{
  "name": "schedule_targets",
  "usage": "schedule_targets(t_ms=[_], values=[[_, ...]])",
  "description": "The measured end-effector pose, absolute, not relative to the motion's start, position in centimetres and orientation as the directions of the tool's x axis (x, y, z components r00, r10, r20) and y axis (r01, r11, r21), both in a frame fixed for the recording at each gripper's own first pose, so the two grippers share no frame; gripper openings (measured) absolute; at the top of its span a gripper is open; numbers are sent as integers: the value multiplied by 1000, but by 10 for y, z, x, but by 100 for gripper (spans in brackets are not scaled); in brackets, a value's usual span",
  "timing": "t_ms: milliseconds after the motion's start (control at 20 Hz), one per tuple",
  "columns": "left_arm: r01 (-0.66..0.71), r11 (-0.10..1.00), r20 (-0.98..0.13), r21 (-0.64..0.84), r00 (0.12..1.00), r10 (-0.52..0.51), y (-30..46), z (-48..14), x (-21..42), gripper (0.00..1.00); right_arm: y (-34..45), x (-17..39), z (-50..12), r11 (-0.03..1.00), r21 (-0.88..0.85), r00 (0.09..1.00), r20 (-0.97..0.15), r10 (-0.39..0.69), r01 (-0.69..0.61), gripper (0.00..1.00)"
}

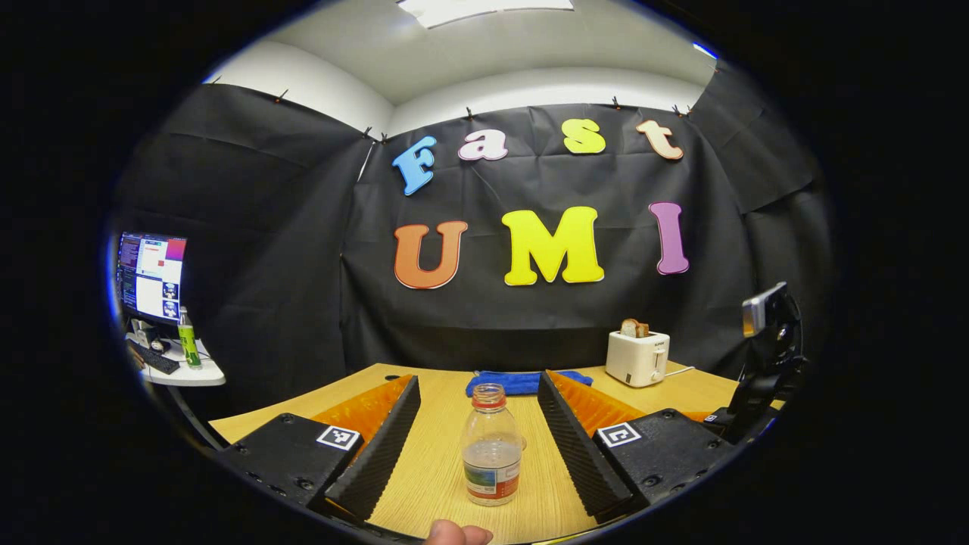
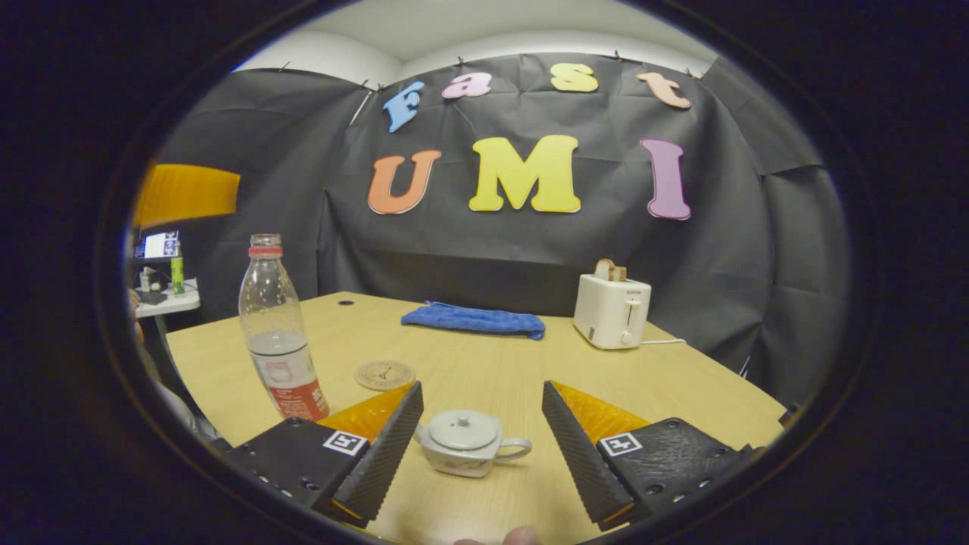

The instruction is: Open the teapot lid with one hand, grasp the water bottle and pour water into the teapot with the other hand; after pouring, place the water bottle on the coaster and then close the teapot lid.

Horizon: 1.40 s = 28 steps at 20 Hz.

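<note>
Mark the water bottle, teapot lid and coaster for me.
water bottle [image 1: 492, 454]: left gripper view, on its clear body above the label.
teapot lid [image 2: 463, 428]: right gripper view, on its dome.
coaster [image 2: 385, 375]: right gripper view, on its centre.

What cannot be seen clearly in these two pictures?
- Teapot spout, right gripper view: hidden behind the right tool's finger.
- Water bottle label text, left gripper view: too small to tell.
- Coaster pattern, right gripper view: too small.
- Person's fingertip, left gripper view: cut off by the bottom edge.
</note>
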<state>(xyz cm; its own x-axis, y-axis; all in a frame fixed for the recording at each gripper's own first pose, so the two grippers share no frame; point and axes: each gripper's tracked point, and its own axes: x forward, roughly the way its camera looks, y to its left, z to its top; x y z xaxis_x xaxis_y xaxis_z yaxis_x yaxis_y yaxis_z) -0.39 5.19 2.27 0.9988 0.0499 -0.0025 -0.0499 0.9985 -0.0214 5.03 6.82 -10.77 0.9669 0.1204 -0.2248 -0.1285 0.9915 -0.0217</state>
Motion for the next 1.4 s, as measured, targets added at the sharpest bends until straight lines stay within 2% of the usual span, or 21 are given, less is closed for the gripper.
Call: schedule_targets(t_ms=[150,300,400,450,500,550,650,800,850,900,1100,1400], values=[[-59,998,-5,-24,998,59,58,23,-3,98,72,59,-113,990,-19,962,-239,131,-139,96],[-63,998,-9,-19,998,63,60,22,-2,98,78,63,-120,988,-22,954,-263,145,-156,73],[-63,998,-11,-23,998,63,62,23,-2,98,78,66,-123,988,-28,952,-272,138,-151,64],[-64,998,-11,-26,998,64,61,23,-1,98,78,67,-124,988,-26,951,-276,140,-153,53],[-65,998,-11,-27,998,65,62,23,-1,98,79,68,-125,988,-25,950,-279,139,-151,47],[-68,997,-11,-26,998,67,64,23,-1,98,78,70,-127,989,-26,949,-285,134,-147,36],[-69,997,-15,-24,998,68,64,22,0,98,80,70,-130,988,-24,945,-296,140,-154,21],[-68,997,-19,-25,998,68,65,21,1,98,82,70,-128,984,-51,945,-293,147,-169,21],[-67,997,-18,-28,998,66,65,22,0,98,78,67,-134,983,-55,942,-299,151,-176,14],[-64,998,-17,-30,998,63,64,22,-1,98,80,69,-131,982,-71,945,-290,149,-176,2],[-45,998,-33,-42,998,44,62,14,-1,98,80,71,-132,978,-72,941,-294,165,-194,2],[18,998,-137,-57,990,-26,55,-35,-19,98,81,70,-128,971,-94,940,-286,187,-221,2]])
